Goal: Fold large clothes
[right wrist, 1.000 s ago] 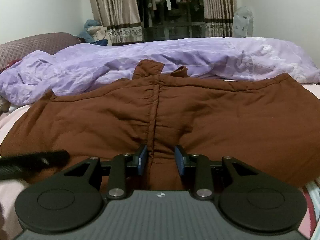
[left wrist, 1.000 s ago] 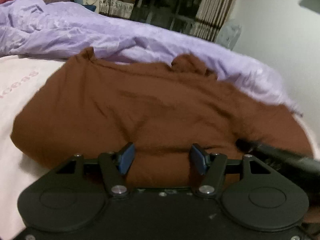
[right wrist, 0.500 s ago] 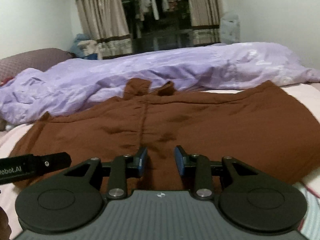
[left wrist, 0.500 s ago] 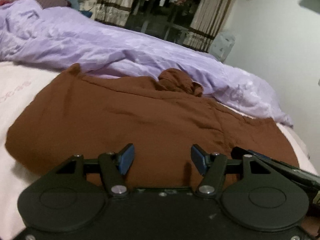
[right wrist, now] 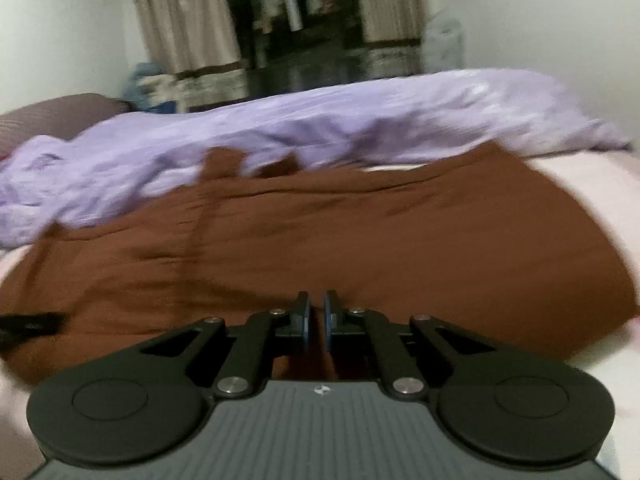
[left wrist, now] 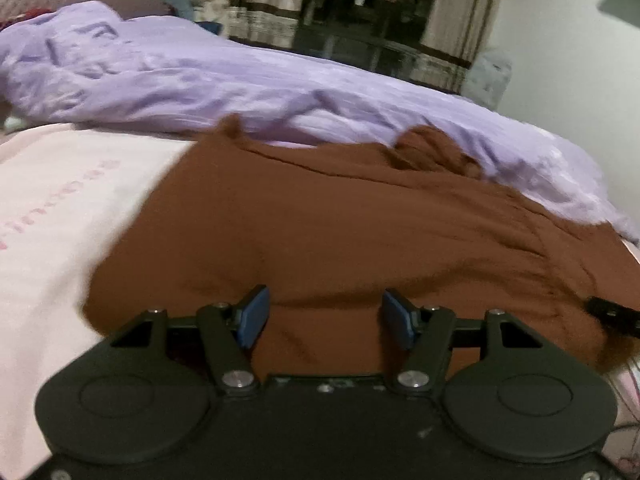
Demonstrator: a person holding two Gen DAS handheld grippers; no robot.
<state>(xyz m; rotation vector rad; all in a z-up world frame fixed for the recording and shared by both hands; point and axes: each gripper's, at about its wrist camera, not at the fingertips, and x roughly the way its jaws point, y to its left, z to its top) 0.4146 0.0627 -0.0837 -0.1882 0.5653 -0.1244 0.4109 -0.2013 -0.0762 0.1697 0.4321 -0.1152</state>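
- Right wrist view shows our right tongs (right wrist: 316, 322) clenched, the blue pads (right wrist: 306, 320) nearly meeting; brown cloth fills the slit between them, so we judge they pinch a thin fold at the near hem of the brown garment (right wrist: 360, 240), though blur keeps us from being sure.
- Left wrist view shows our left tongs (left wrist: 324, 316) released, pads wide apart, with the garment's near edge lying under and between them; nothing is pressed there.
- A black tip of the other tool shows at the side of each view, so we judge the two tongs work the same near hem, side by side.
- Outward from both, the garment lies spread flat on the bed, its collar end (left wrist: 432, 152) touching the rumpled purple duvet (left wrist: 240, 80) along the bed's far side.
- Pale pink sheet (left wrist: 60, 208) lies bare toward the bed's left edge, and another strip shows toward the right edge.
- We judge the cloth soft, limp and fairly light: it will sag and bunch, not hold shape.
- A hold at hem corners or side seams, one per tongs, should lift it evenly; a mid-panel pinch would only drag up a peak.
- Little risk of slipping or damage, we think.
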